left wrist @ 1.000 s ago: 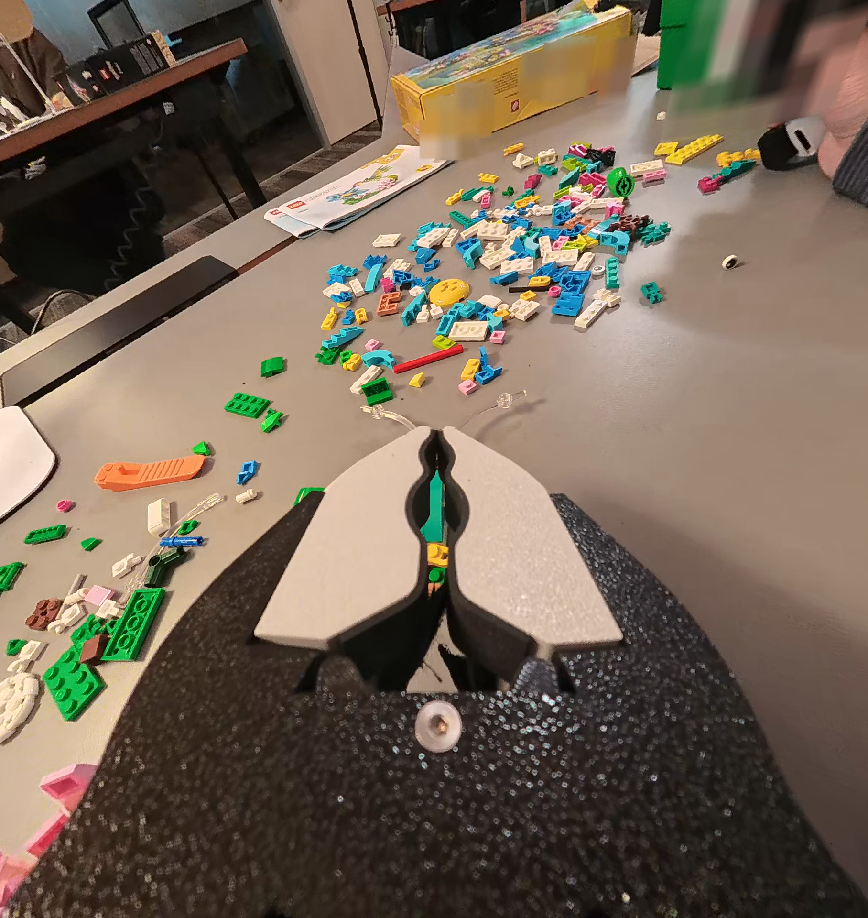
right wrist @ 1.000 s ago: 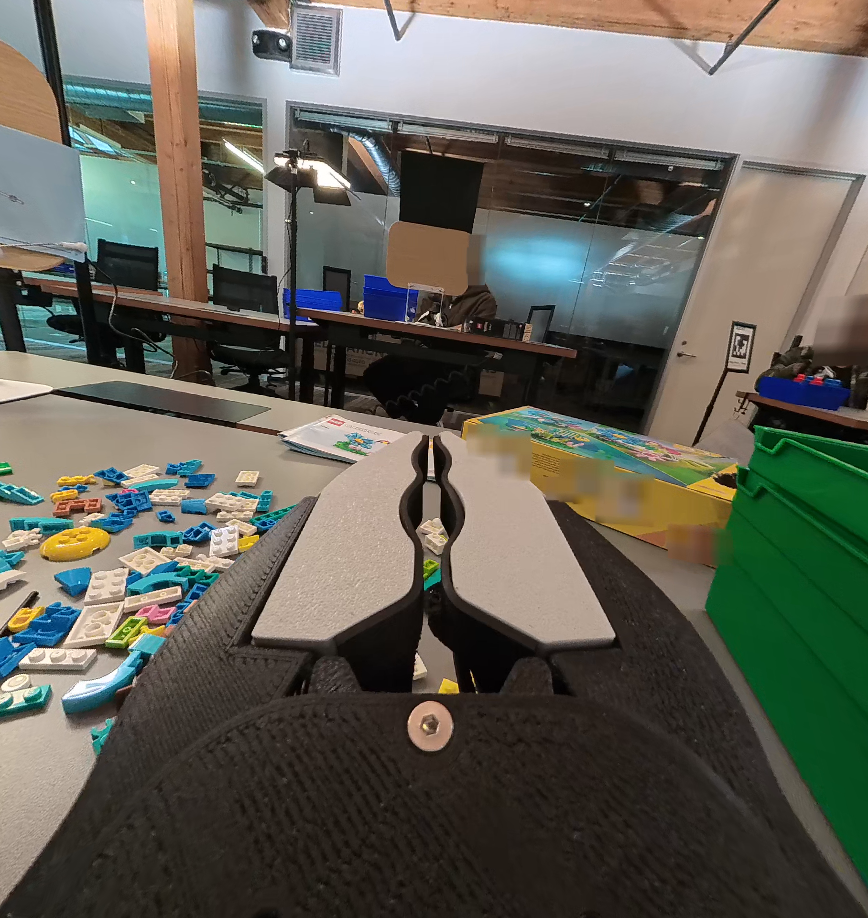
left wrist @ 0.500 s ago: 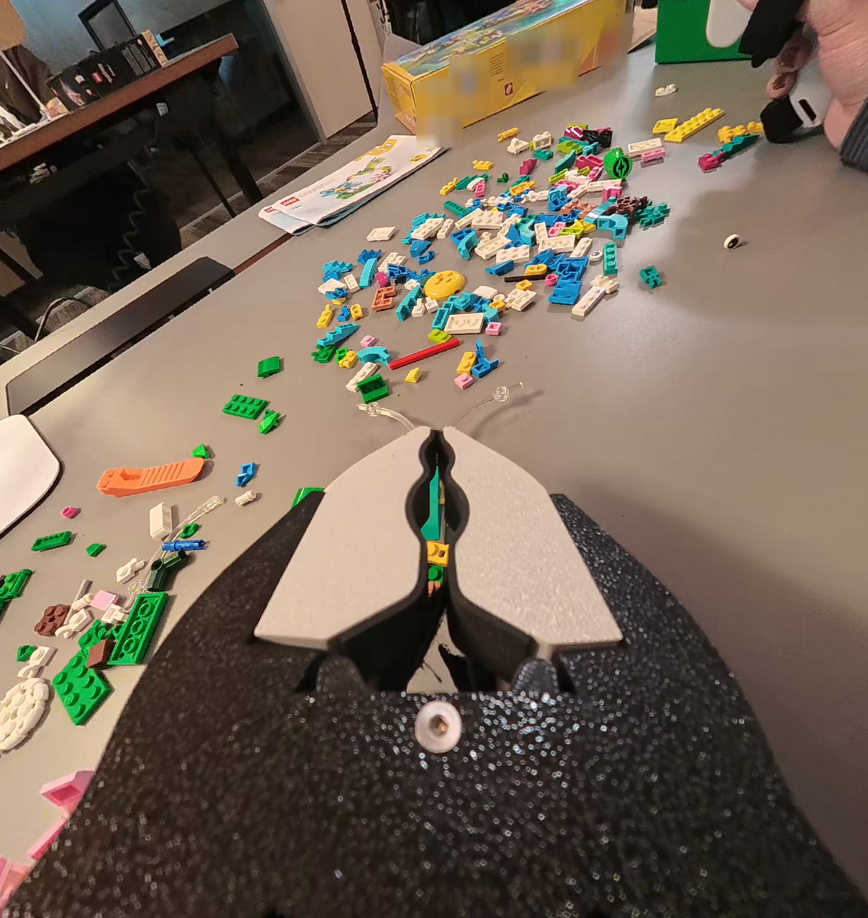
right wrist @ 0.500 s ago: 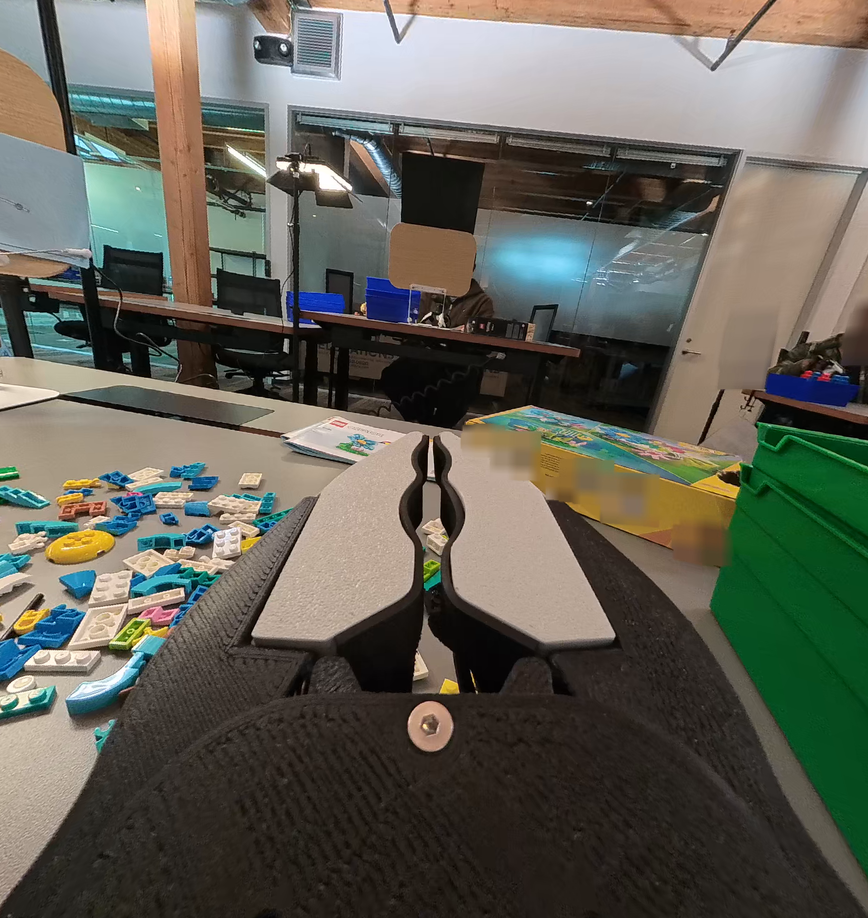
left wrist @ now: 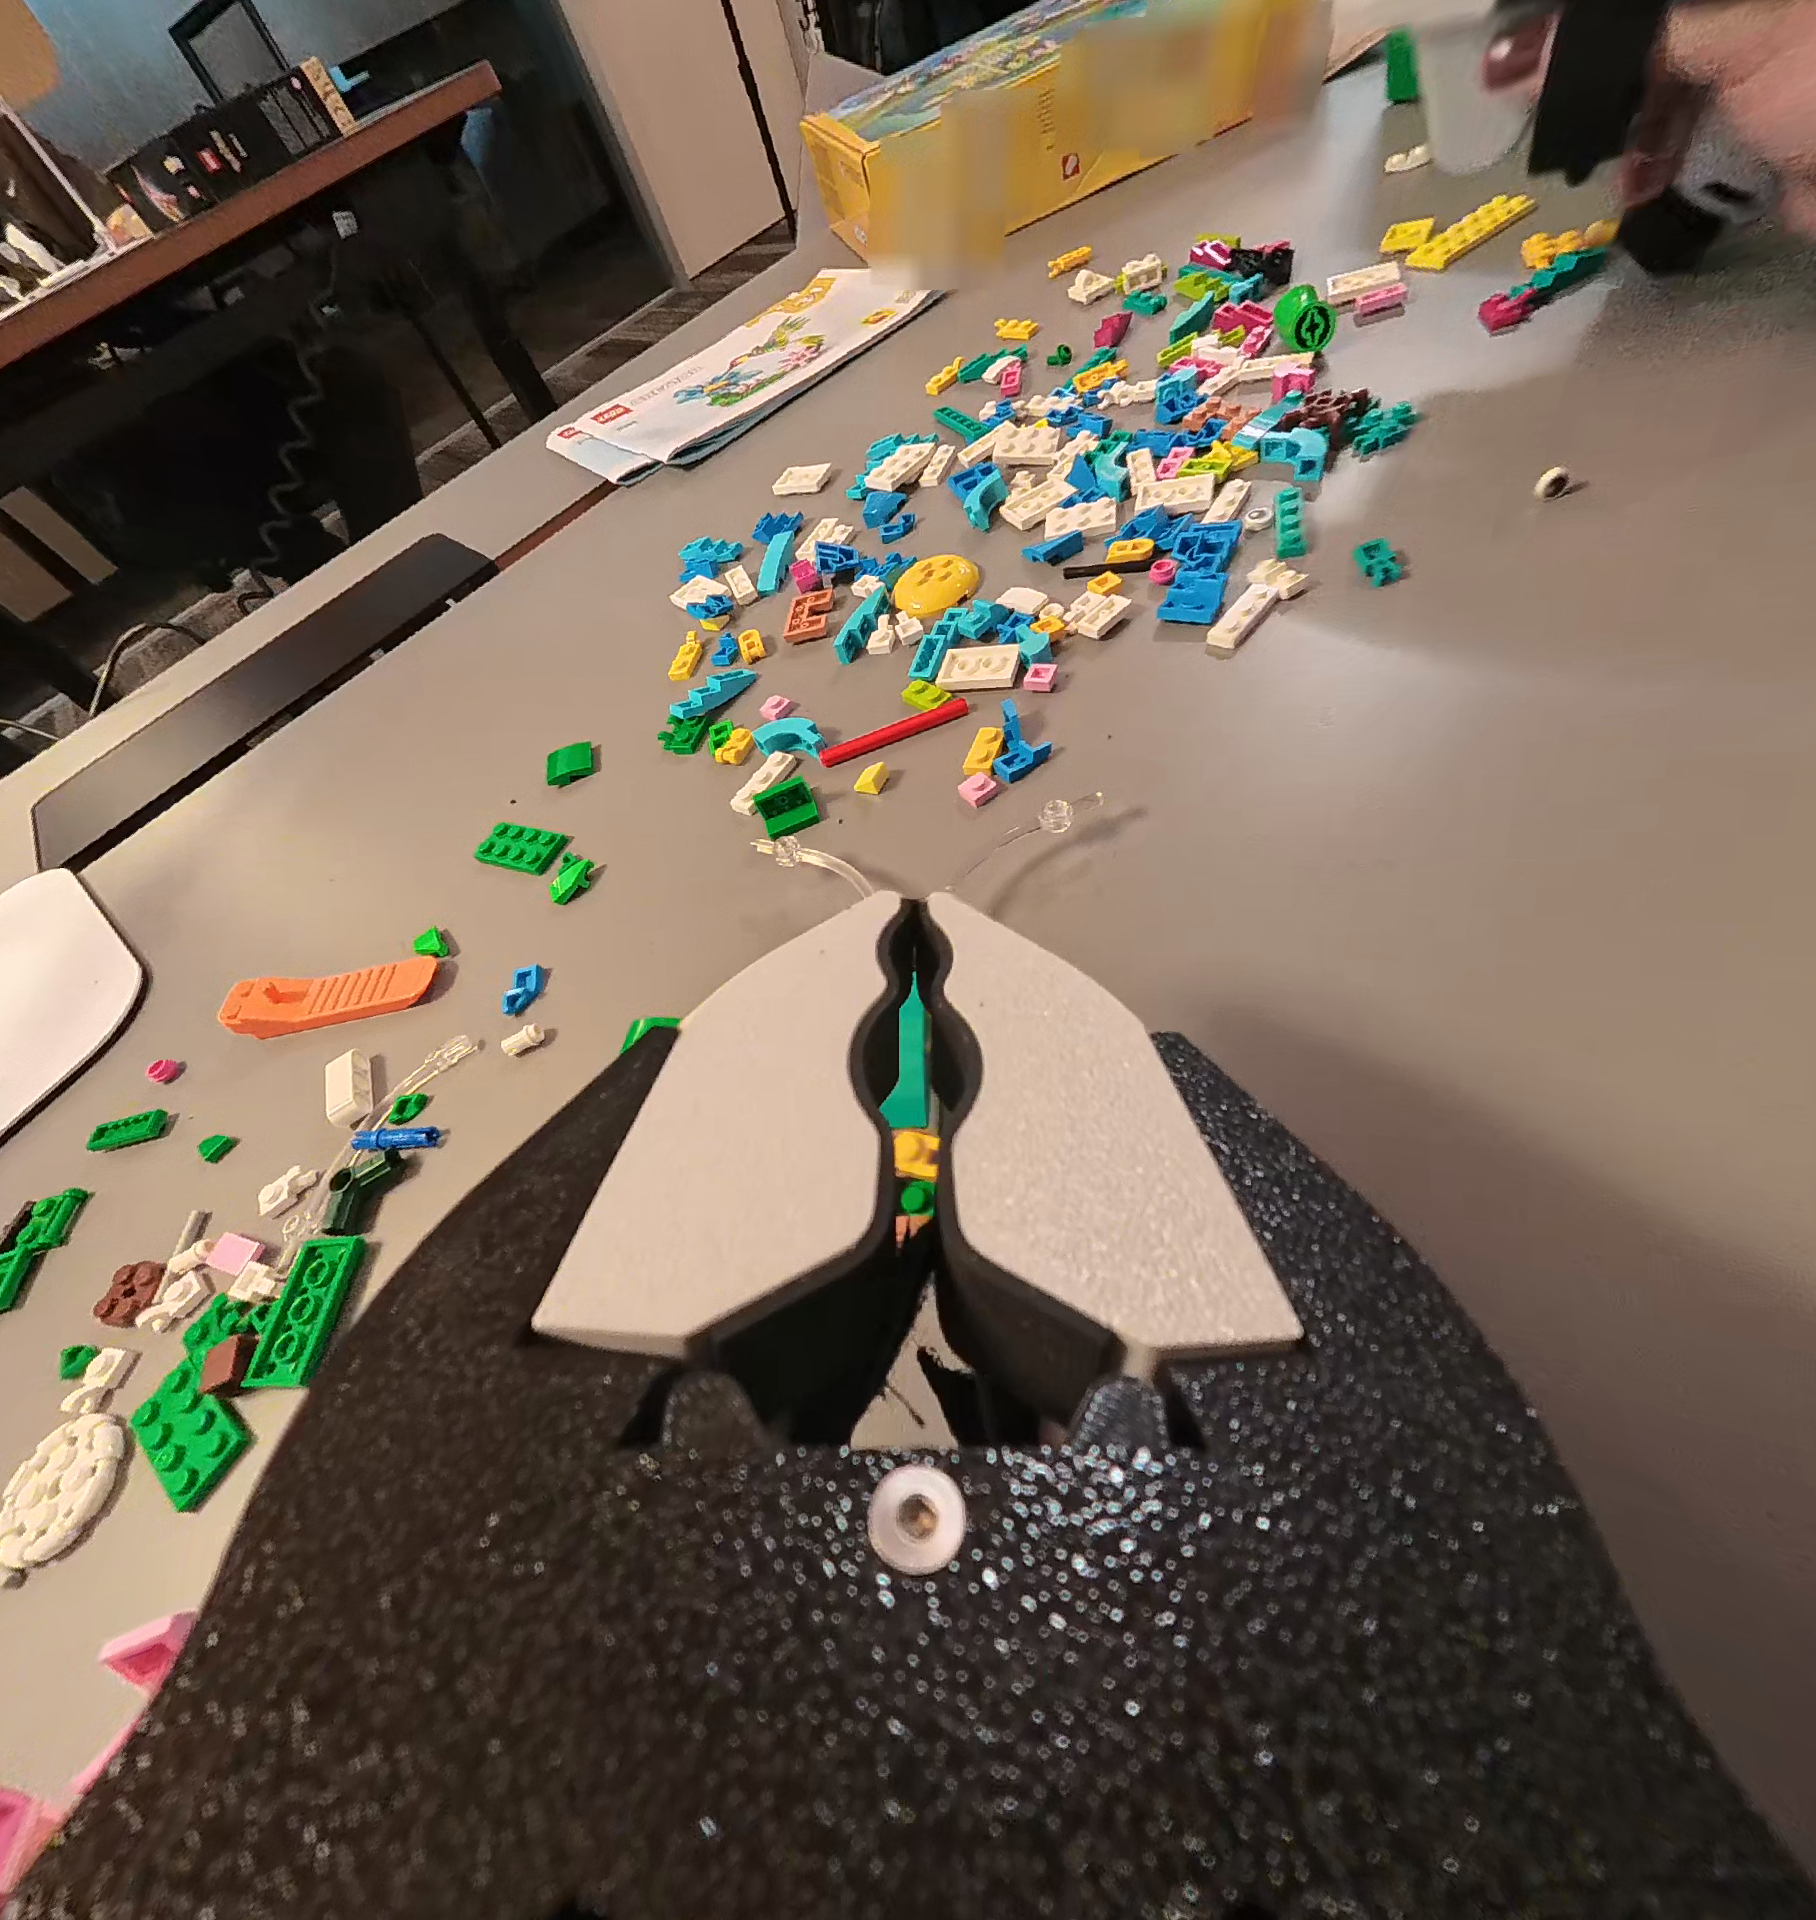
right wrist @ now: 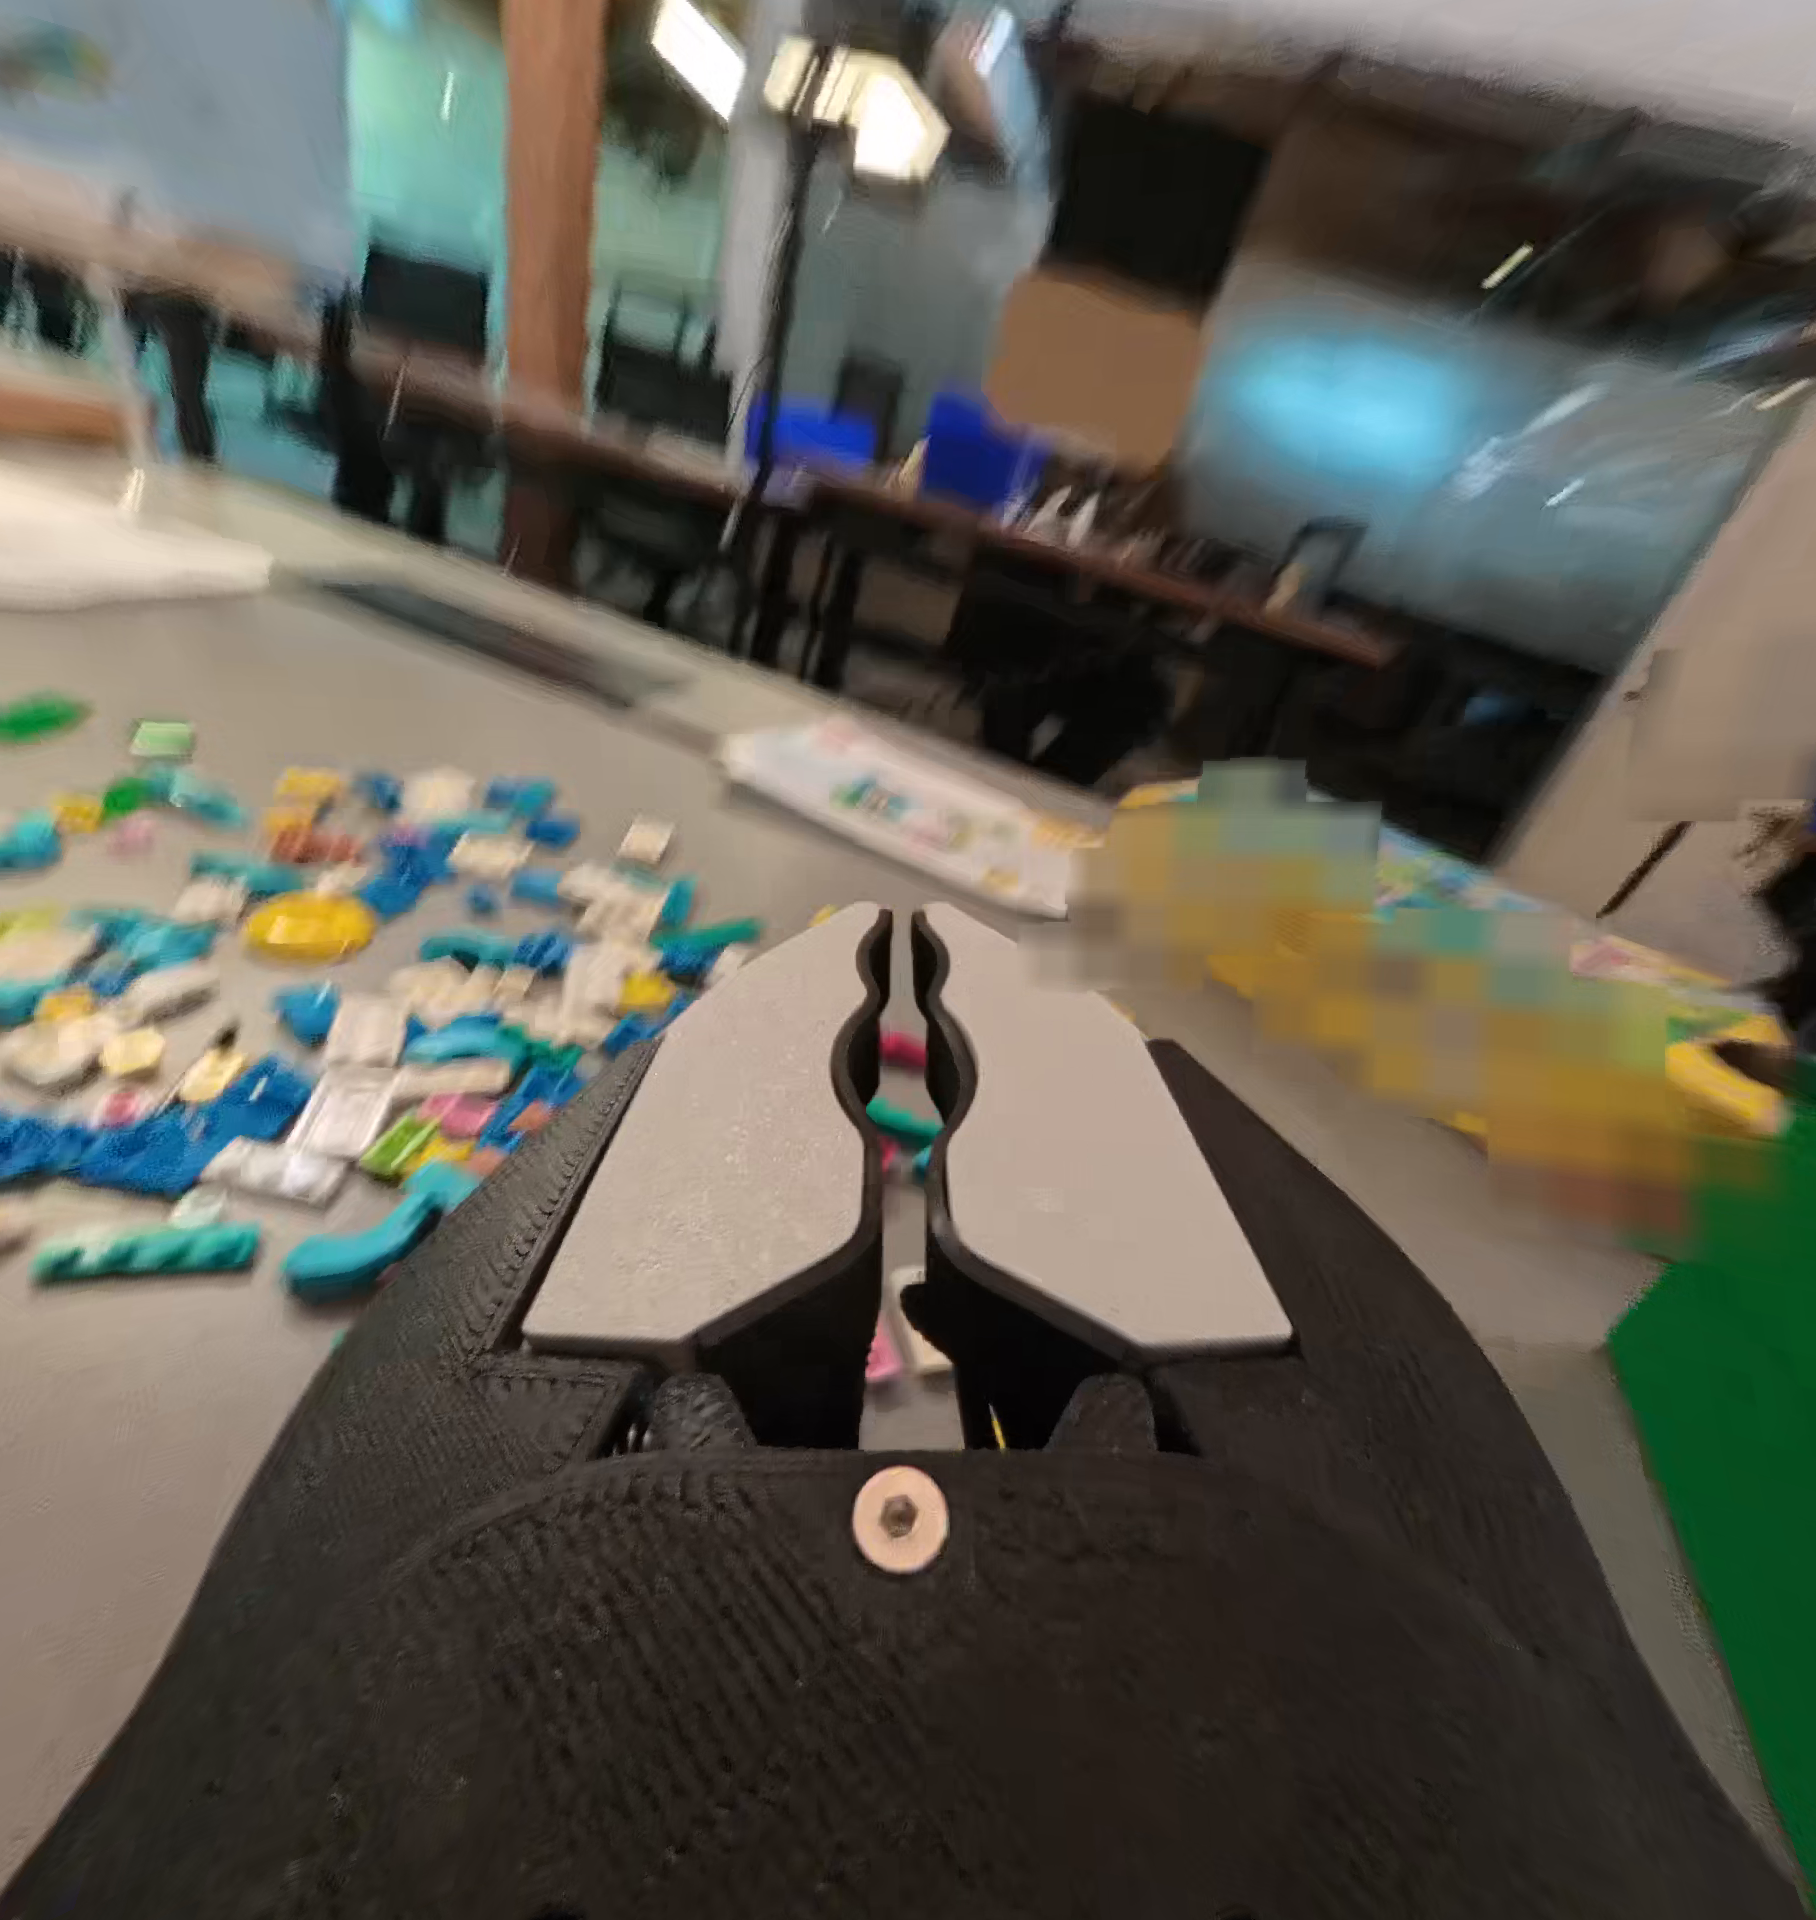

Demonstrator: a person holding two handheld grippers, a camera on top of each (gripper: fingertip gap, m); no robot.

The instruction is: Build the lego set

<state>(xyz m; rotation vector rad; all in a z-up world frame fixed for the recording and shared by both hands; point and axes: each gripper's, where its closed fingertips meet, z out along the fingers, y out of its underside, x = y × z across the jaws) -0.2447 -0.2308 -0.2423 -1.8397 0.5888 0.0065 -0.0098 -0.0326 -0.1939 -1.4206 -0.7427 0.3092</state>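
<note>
— Where does your left tool (left wrist: 916, 914) stand?

— Your left tool is clamped on a small lego assembly (left wrist: 910, 1081): teal, yellow and green parts show in the slot between the two fingers, and clear curved stalks (left wrist: 819, 864) stick out past the tips on both sides. It hangs above the grey bench (left wrist: 1403, 935).

— And the loose bricks?

— The main brick pile (left wrist: 1039, 540) lies ahead of your left tool, well apart from it. Green plates (left wrist: 291, 1320) and an orange brick separator (left wrist: 327, 995) lie to its left. The instruction booklet (left wrist: 748, 374) and the yellow box (left wrist: 997, 135) sit beyond the pile.

— Your right tool (right wrist: 902, 925)?

— The view is blurred. Its fingers are nearly together with a thin gap, nothing held. The pile (right wrist: 260, 1039) lies left of it, a green bin (right wrist: 1756, 1403) at its right.
</note>
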